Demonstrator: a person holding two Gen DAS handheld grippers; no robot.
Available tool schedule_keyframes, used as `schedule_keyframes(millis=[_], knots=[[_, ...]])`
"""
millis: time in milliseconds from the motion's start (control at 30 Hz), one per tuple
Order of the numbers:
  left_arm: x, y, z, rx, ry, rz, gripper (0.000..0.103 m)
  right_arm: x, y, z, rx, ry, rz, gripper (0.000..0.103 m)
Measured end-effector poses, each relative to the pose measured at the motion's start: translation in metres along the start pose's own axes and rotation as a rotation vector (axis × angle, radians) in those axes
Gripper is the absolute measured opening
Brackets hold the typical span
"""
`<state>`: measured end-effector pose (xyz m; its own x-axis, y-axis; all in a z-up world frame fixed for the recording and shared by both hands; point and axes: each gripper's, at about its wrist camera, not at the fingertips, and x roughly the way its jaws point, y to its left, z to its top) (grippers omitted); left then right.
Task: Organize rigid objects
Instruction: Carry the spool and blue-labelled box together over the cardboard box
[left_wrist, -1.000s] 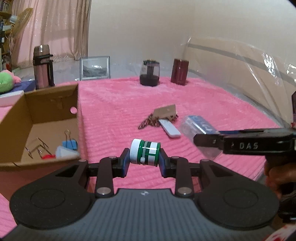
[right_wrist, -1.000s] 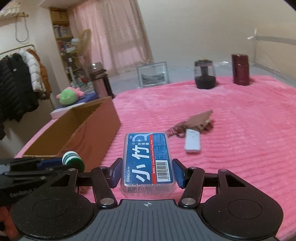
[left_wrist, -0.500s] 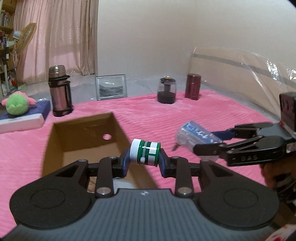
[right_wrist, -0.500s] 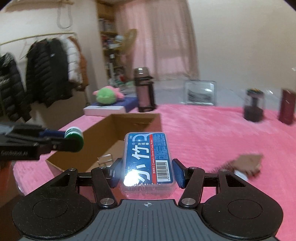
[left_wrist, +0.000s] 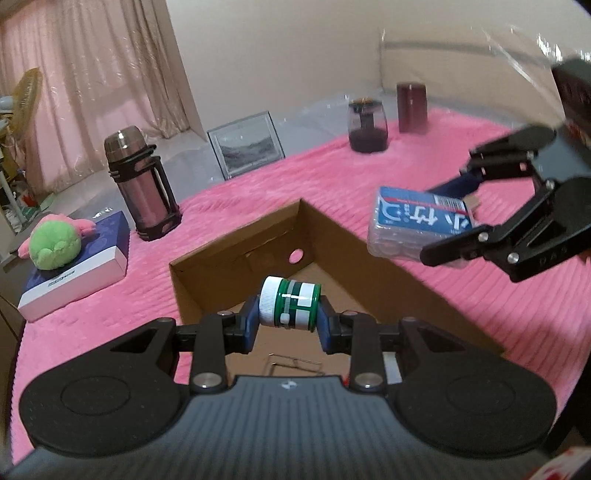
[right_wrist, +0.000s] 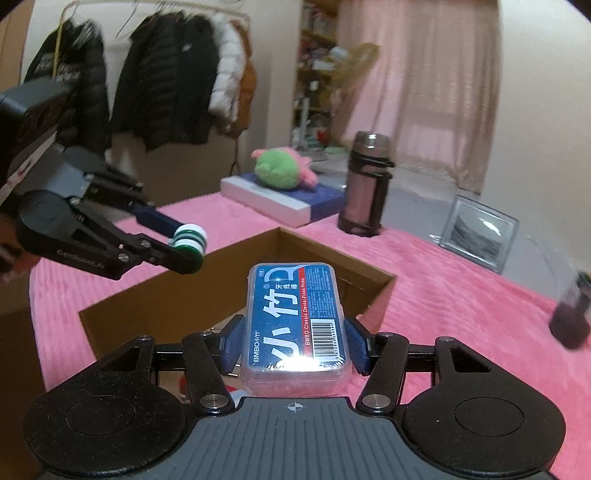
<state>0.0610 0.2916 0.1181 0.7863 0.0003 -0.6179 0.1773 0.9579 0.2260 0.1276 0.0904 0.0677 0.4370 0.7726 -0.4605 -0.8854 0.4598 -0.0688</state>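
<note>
The left gripper (left_wrist: 287, 325) is clamping one small green-and-white jar (left_wrist: 290, 307) sideways between its two blue pads, white cap toward the left pad. The right gripper (right_wrist: 294, 345) is gripping one clear floss pick case (right_wrist: 295, 321) with a blue and red label, squeezed along its long sides, the far end sticking out past the fingertips.

Both held items are hanging above one open cardboard box (left_wrist: 373, 254). In the left wrist view the box is lying directly beneath and beyond the jaws, its far corner pointing away; one round hole is showing in its far wall. On the box floor just below the left jaws, bent wire clip handles (left_wrist: 291, 363) are showing, their count unclear. The right gripper is hovering to the right of the left jaws, over the box's right wall.

The box is sitting on one pink ribbed blanket (left_wrist: 498, 306). Farther out from the left jaws, one steel thermos (left_wrist: 138, 181) is standing upright to the left, one green plush toy (left_wrist: 55, 243) is resting on one white and blue flat box (left_wrist: 74, 277), one framed picture (left_wrist: 246, 144) is leaning straight ahead, and two dark containers, a dark jar (left_wrist: 367, 125) and a maroon canister (left_wrist: 411, 102), are standing to the right.

In the right wrist view, several coats (right_wrist: 166, 77) are hanging behind the left gripper.
</note>
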Motion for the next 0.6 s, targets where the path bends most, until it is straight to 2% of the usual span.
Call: schedule_keyframes(millis=[367,600], knots=[[0.062,0.015,0.0,0.167,0.133,-0.038,0.027,0.089,-0.001,0.015,-0.244,0.182,0.037,0.054],[0.103,0.025,0.0,0.229,0.205,-0.074,0.027,0.145,-0.01,0.019,-0.362,0.322,0.064,0.054]])
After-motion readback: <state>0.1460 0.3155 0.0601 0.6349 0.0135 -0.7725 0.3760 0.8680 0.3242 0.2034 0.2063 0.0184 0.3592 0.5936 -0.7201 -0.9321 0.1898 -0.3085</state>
